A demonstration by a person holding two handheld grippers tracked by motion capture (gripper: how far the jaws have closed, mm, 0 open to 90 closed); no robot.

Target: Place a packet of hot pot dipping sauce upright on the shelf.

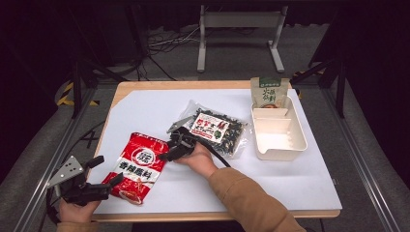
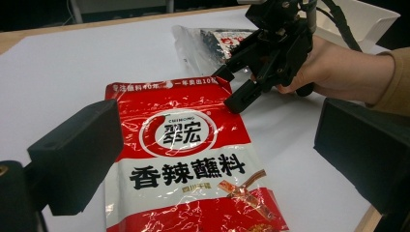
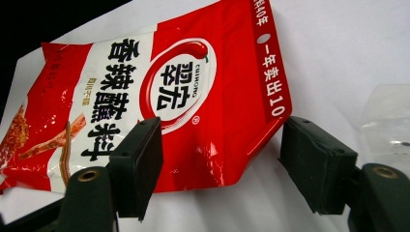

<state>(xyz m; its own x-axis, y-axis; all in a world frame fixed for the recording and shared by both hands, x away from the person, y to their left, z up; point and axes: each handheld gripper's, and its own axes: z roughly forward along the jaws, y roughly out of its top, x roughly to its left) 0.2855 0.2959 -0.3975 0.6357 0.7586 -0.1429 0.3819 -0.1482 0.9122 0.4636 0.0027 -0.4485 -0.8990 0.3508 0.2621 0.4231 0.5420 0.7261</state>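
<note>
Straddling the red packet's (image 3: 193, 96) corner, right tool (image 3: 222, 159) apart, left tool (image 2: 217, 159) apart.

A wooden table (image 1: 145, 87) under a white sheet (image 1: 145, 108) stands on grey floor (image 1: 232, 63); a grey metal frame (image 1: 239, 21) and loose cables (image 1: 167, 41) sit beyond its far edge, the room dark around

The right gripper (image 1: 164, 155) angles low, jaws parted. The left gripper (image 1: 109, 171) hovers level, jaws wide apart.
</note>
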